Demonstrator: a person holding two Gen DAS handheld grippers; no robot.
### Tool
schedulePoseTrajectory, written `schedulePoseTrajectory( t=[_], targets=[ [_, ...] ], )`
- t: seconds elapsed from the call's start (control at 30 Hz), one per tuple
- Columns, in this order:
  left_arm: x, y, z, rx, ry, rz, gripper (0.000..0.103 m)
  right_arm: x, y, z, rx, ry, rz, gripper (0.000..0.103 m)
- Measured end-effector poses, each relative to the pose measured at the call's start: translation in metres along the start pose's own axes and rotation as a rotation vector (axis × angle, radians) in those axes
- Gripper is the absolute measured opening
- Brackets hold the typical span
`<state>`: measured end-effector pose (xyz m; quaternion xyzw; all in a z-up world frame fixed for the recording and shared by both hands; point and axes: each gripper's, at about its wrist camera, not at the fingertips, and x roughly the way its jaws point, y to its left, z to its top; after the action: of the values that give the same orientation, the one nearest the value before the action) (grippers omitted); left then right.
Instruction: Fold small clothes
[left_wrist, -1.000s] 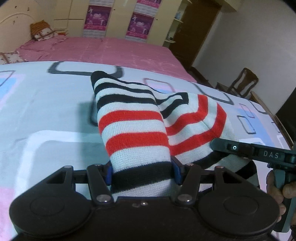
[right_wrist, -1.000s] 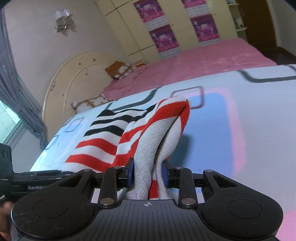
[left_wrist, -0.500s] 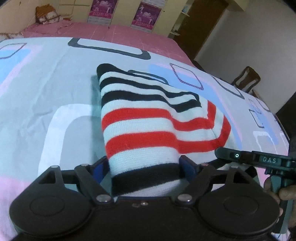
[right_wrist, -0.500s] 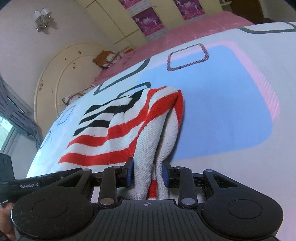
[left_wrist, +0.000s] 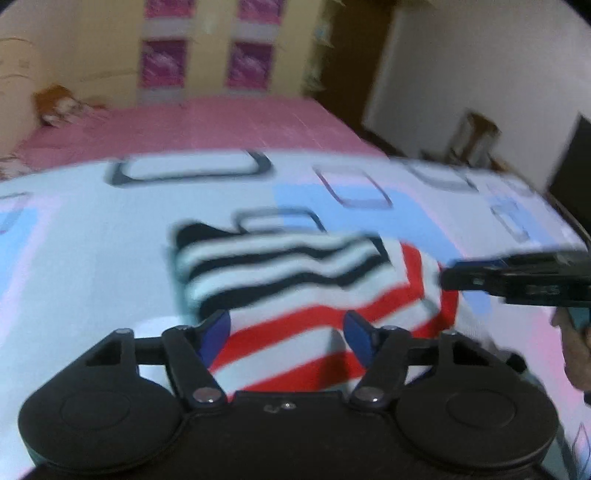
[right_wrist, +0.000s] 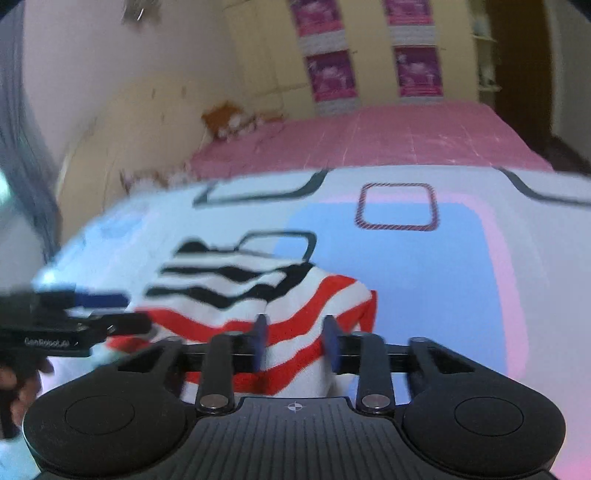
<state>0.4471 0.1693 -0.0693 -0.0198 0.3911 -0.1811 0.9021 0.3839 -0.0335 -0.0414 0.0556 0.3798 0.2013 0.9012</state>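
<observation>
Striped knit top (left_wrist: 306, 295) on bedsheet (left_wrist: 92, 258), btwn both open jaws, unclamped

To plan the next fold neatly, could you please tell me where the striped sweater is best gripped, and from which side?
Probably the near red-striped edge, approached from the near side, low along the bedsheet. The striped sweater lies flat with its black-striped end farthest away, so that near edge seems the easiest place to pinch its layers together.

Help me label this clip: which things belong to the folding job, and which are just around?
Job:
striped sweater
left gripper
right gripper

Around:
patterned bedsheet
pink bed
posters
chair
</observation>
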Motion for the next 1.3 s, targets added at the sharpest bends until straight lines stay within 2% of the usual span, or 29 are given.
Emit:
schedulePoseTrajectory(
  t=[0.03,0.07,0.13,0.23,0.3,0.4,0.5,0.57,0.67,0.83,0.93,1.0,1.07,1.13,1.2,1.3],
  targets=[
    [0.009,-0.004,-0.003,0.031,0.019,-0.005,0.064,0.011,0.003,-0.002,-0.030,0.039,-0.037,0.025],
    [0.014,-0.010,-0.007,0.072,0.024,-0.004,0.065,0.024,0.004,-0.006,-0.058,0.103,-0.085,0.014],
    [0.017,-0.016,-0.011,0.112,0.008,-0.001,0.065,0.034,0.000,-0.018,-0.088,0.146,-0.151,0.005],
    [0.013,-0.012,-0.013,0.098,0.006,-0.015,0.065,0.033,-0.006,-0.026,-0.087,0.146,-0.173,0.005],
    [-0.002,-0.014,-0.013,0.100,0.001,-0.012,0.057,0.017,-0.010,-0.024,-0.033,0.094,-0.157,0.005],
    [-0.038,-0.020,-0.022,0.071,-0.058,-0.058,0.055,-0.025,-0.006,-0.028,-0.017,0.002,-0.101,0.005],
    [-0.060,-0.037,-0.040,0.076,-0.062,-0.074,0.055,-0.048,0.008,-0.041,-0.039,-0.001,-0.014,0.005],
    [-0.064,-0.050,-0.056,0.102,-0.041,-0.046,0.050,-0.052,0.021,-0.055,-0.078,0.019,0.019,0.005],
    [-0.059,-0.064,-0.076,0.189,-0.011,0.049,0.051,-0.040,0.029,-0.075,-0.131,0.076,-0.016,0.005],
    [-0.056,-0.078,-0.084,0.253,-0.015,0.127,0.051,-0.030,0.032,-0.089,-0.155,0.045,-0.019,0.005],
    [-0.063,-0.082,-0.086,0.232,-0.002,0.156,0.051,-0.033,0.033,-0.089,-0.143,0.041,-0.026,0.005],
    [-0.074,-0.085,-0.091,0.205,0.010,0.181,0.051,-0.053,0.031,-0.091,-0.128,0.023,-0.014,0.005],
    [-0.077,-0.082,-0.102,0.168,0.037,0.198,0.051,-0.062,0.031,-0.100,-0.137,0.049,-0.010,0.005],
    [-0.074,-0.077,-0.114,0.109,0.054,0.200,0.051,-0.052,0.031,-0.115,-0.156,0.110,-0.029,0.005],
    [-0.076,-0.073,-0.118,0.059,0.037,0.203,0.052,-0.047,0.028,-0.125,-0.136,0.089,-0.025,0.005],
    [-0.077,-0.077,-0.115,0.057,0.036,0.229,0.051,-0.049,0.030,-0.124,-0.138,0.084,-0.031,0.005]
  ],
)
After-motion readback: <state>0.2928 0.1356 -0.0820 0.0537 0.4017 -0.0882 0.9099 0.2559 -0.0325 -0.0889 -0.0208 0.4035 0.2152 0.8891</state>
